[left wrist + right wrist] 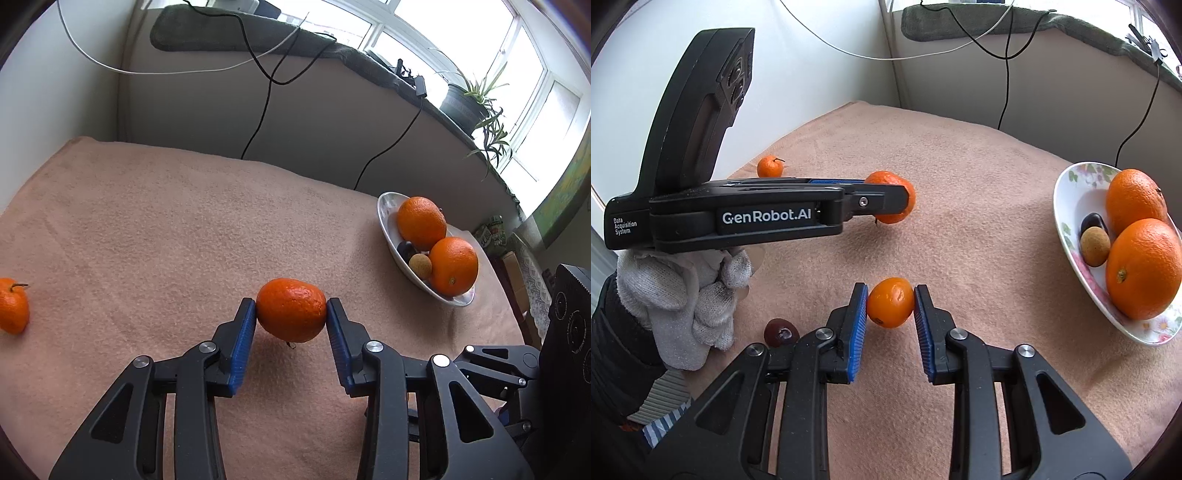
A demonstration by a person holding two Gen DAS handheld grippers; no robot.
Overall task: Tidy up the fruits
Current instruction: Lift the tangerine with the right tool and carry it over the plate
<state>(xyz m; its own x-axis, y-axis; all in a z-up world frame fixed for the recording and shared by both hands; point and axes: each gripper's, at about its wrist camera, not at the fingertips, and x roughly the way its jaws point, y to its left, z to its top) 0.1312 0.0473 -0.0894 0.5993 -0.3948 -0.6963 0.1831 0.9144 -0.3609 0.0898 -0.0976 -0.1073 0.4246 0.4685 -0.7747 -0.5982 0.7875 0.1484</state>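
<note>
Two fruits are gripped at once, one per gripper. Left gripper (291, 314): its blue pads (243, 339) press both sides of a mandarin (291, 309), which sits between the fingertips just above the peach-coloured cloth (166, 206), a shadow beneath it. In the right wrist view the same gripper (886, 201) appears side-on, marked "GenRobot.AI", held by a hand in a white glove (698, 295), with the mandarin (899, 201) at its tip. Right gripper (891, 306): the jaws are narrowed onto a smaller, glossy orange fruit (890, 302), pads touching its two sides, low over the cloth (979, 184).

Loose fruit: a small stemmed tangerine (13, 306) lies on the cloth well to the left, seen also behind the left gripper (770, 167). A dark red fruit (781, 332) rests on the cloth just left of the right gripper's fingers.

Bowl: a shallow floral dish (1071, 184) stands at the right edge of the cloth (388, 206), well apart from both grippers. It holds two large oranges (1143, 267) touching each other, a small brown round fruit (1094, 246) and a dark fruit (1091, 223) beside them.

Background: cables (258, 122) hang down the wall; a potted plant (469, 103) stands on the window ledge.
</note>
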